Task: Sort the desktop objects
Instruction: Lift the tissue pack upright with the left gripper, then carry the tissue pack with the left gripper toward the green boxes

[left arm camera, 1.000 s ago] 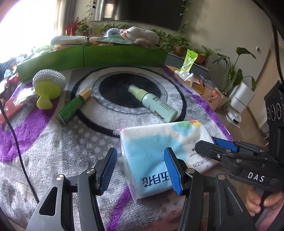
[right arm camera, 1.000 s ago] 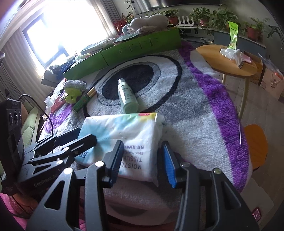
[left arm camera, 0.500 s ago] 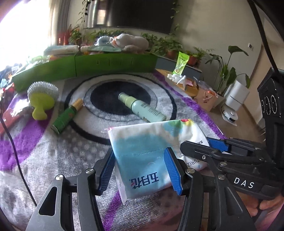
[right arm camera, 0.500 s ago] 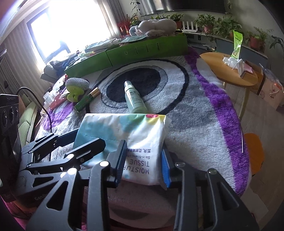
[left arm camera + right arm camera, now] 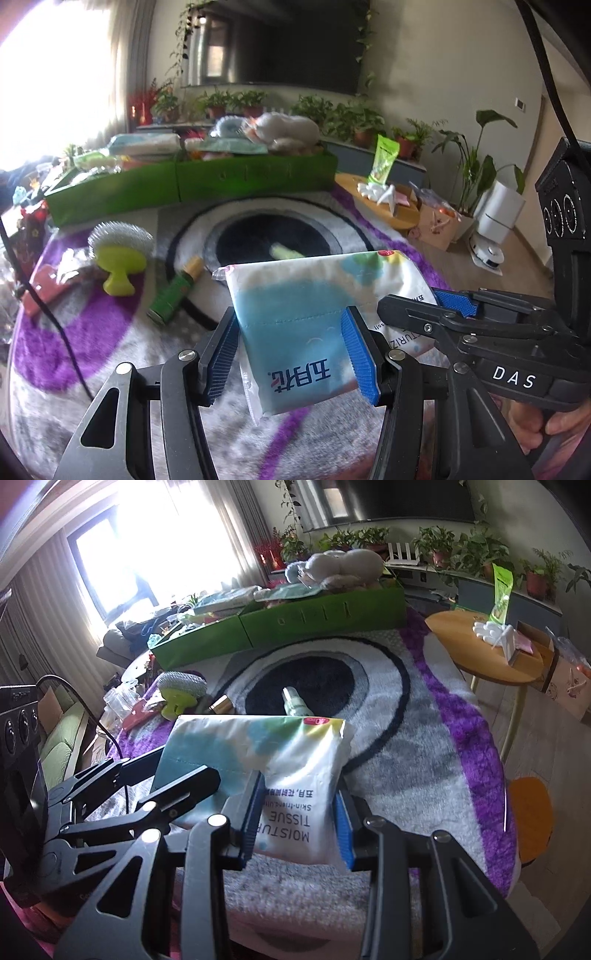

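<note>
Left wrist view, tissue pack (image 5: 295, 328) raised over rug (image 5: 92, 332), clamped by left gripper (image 5: 290, 354) and right gripper (image 5: 297, 816), hiding spray bottle (image 5: 295, 703), green bottle (image 5: 175, 295), scrubber (image 5: 120, 251), green boxes (image 5: 192, 181) beyond.

1. The tissue pack (image 5: 295, 314) is white with a sky-blue panel, pale green and yellow patches, blue lettering and a small red mark at one corner.
2. The rug (image 5: 424, 716) is grey-white with a black disc inside dark rings and a purple band along its edge.
3. The boxes (image 5: 221, 181) at its far edge are bright green.
4. The scrubber (image 5: 118, 254) has a lime-yellow handle and silvery head.
5. The small bottle (image 5: 173, 295) is dark green with a gold cap.
6. The gripper pads (image 5: 360, 358) are blue on black frames.
</note>
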The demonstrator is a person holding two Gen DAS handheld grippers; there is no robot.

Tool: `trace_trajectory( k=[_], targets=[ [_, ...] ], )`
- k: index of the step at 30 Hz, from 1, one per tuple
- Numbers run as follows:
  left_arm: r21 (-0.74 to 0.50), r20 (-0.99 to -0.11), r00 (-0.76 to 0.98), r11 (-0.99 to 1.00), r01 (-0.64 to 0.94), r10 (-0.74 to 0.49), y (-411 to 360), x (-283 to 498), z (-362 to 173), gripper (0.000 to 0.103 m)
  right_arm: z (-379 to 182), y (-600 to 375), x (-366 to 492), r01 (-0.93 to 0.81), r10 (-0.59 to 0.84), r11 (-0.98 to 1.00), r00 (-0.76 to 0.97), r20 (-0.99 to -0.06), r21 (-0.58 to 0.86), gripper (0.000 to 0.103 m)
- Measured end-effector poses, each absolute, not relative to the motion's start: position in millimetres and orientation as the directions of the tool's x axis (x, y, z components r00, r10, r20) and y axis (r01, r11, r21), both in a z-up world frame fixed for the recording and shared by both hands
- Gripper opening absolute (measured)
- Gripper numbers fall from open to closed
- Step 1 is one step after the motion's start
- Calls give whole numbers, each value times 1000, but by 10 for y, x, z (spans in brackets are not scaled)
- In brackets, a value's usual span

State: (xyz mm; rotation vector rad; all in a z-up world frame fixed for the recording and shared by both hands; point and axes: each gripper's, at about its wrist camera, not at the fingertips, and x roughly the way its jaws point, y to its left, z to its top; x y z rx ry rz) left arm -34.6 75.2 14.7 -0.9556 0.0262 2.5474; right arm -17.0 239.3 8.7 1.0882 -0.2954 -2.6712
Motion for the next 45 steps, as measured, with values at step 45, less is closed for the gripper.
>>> trace_trajectory(
  k=[45],
  targets=[
    [-67,-520,-817,-965,-253,251,-154,-1001,696,56,680,1519,-1021,333,-422,-906,-681,-599,261,38]
  ],
)
